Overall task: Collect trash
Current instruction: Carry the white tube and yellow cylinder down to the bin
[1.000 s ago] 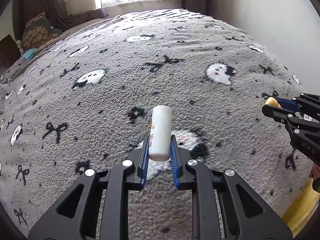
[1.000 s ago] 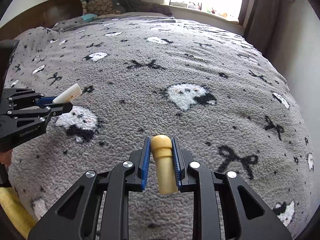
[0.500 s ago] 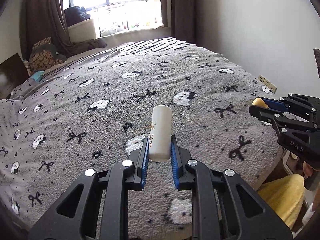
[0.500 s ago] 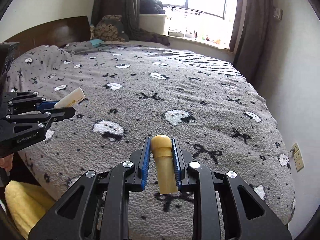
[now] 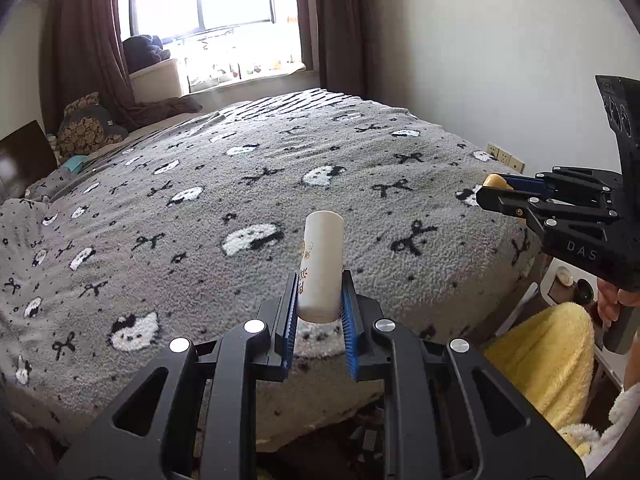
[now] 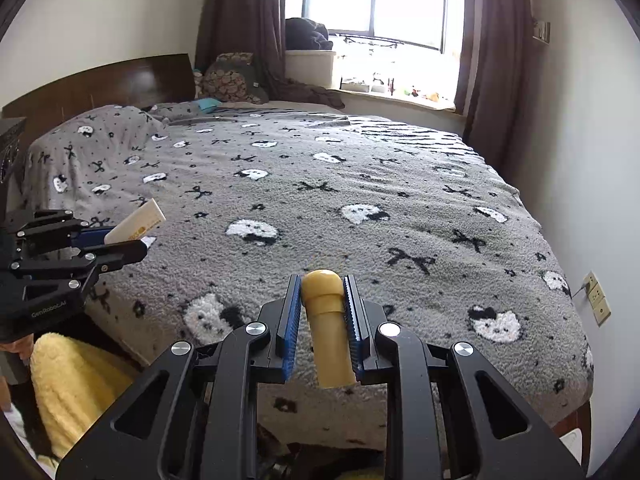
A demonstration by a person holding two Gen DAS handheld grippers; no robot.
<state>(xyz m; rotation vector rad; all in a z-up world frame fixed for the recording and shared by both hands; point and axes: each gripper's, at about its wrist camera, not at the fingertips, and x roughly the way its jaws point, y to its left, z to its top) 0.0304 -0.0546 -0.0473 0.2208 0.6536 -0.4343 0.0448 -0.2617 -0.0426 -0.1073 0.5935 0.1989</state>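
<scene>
Left gripper [image 5: 319,300]: stayed clamped on white tube [image 5: 322,264].
Right gripper [image 6: 322,306]: stayed clamped on yellow tube [image 6: 326,320].
Change: both had pulled back from over the bed [image 5: 240,200], past its near edge.

Bed blanket [image 5: 200,200]: grey fleece, nubby matt pile. White tube [image 5: 322,264]: smooth plastic, slight sheen. Yellow tube [image 6: 328,328]: smooth matt plastic. Left hand-held gripper [image 5: 319,312] and right hand-held gripper [image 6: 323,320]: black matt plastic bodies, polished metal pivot pins, ribbed blue pads [image 5: 290,312]. Headboard [image 6: 120,84]: dark glossy wood. Curtains [image 6: 236,20]: brown matt cloth. Yellow fabric [image 5: 548,352]: fluffy pile.
</scene>
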